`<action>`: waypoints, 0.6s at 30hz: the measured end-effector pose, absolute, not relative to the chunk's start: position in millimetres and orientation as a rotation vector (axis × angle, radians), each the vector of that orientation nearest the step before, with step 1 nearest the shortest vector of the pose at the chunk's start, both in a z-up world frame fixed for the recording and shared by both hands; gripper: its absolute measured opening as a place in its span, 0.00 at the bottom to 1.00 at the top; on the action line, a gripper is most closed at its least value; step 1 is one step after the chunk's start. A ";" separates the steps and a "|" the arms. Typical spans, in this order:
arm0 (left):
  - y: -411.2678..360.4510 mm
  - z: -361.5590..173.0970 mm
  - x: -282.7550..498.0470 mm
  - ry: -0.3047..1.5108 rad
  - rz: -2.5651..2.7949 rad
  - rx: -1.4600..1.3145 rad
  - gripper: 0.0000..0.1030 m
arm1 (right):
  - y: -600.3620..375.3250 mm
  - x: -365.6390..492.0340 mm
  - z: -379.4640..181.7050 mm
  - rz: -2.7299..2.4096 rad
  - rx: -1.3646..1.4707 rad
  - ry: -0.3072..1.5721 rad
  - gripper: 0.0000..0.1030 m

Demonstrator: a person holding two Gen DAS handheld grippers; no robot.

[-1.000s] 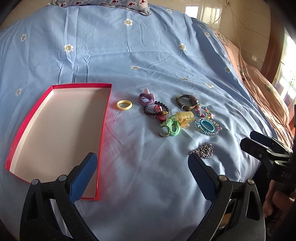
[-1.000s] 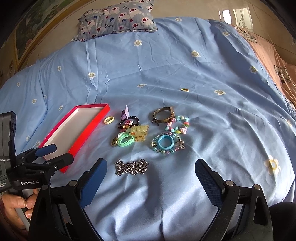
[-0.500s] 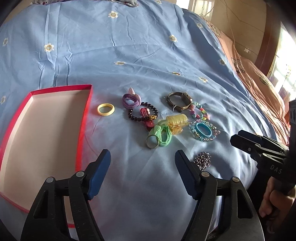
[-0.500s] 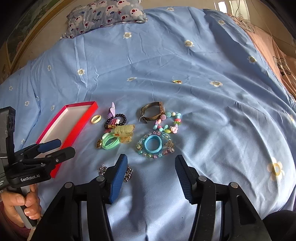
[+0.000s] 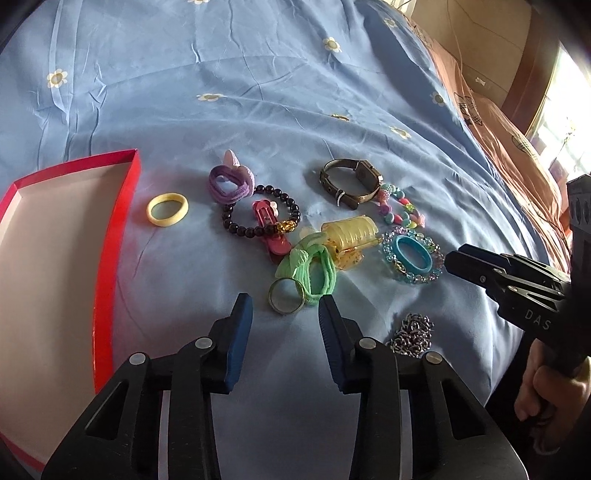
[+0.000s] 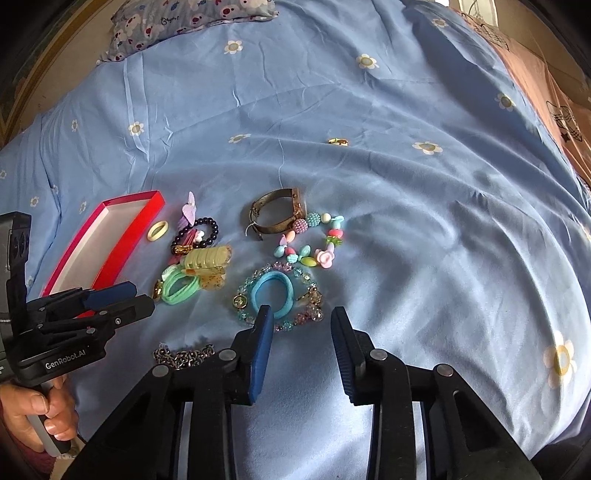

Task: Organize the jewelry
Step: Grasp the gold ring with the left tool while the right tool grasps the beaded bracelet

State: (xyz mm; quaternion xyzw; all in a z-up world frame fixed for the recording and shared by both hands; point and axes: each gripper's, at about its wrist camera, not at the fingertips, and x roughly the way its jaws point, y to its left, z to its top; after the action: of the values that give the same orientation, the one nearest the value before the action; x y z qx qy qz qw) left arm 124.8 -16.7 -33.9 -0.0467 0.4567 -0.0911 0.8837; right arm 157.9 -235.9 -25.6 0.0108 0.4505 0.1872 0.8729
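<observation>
On a blue daisy-print bedspread (image 6: 406, 229), two hand-held grippers hung over a scatter of jewelry, both sets of jaws closing with nothing yet between them. Nearest the left gripper (image 5: 284, 306) lay a gold ring (image 5: 286, 301), touching a green hair tie (image 5: 314, 273); a silver chain (image 5: 412, 334) sat bunched to its right. The right gripper (image 6: 301, 314) hovered just short of a blue hair tie (image 6: 273, 291), which lay inside a ring of pale crystal beads (image 6: 314, 295). Beyond these lay a yellow claw clip (image 5: 349, 234), a dark bead bracelet (image 5: 260, 216) around a pink clip (image 5: 267, 221), a pastel charm bracelet (image 6: 314, 240), a purple hair tie (image 5: 231, 184), a yellow band (image 5: 167, 209) and a bronze watch (image 5: 351, 181). At the left stood a red box (image 5: 110, 258) — open, its white floor bare, every piece still out on the cloth. Farthest back, a small gold clasp (image 6: 338, 141) lay alone, and a patterned pillow (image 6: 192, 22) sat at the head of the bed.
</observation>
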 end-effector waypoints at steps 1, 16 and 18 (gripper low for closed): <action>-16.9 -35.3 127.1 0.955 -0.196 -0.100 0.32 | -235.4 161.0 -27.5 0.389 0.019 0.947 0.32; -18.2 -42.0 136.0 0.961 -0.260 -0.114 0.18 | -231.1 172.7 -37.9 0.396 0.003 0.960 0.06; -16.2 -39.8 133.4 0.954 -0.261 -0.121 0.18 | -232.6 171.7 -32.7 0.399 0.009 0.948 0.06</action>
State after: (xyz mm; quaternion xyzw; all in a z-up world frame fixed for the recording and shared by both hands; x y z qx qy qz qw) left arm 133.4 -16.2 -39.8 -0.0581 0.4575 -0.1251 0.8785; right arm 171.7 -232.6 -32.7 0.0044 0.4534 0.1907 0.8707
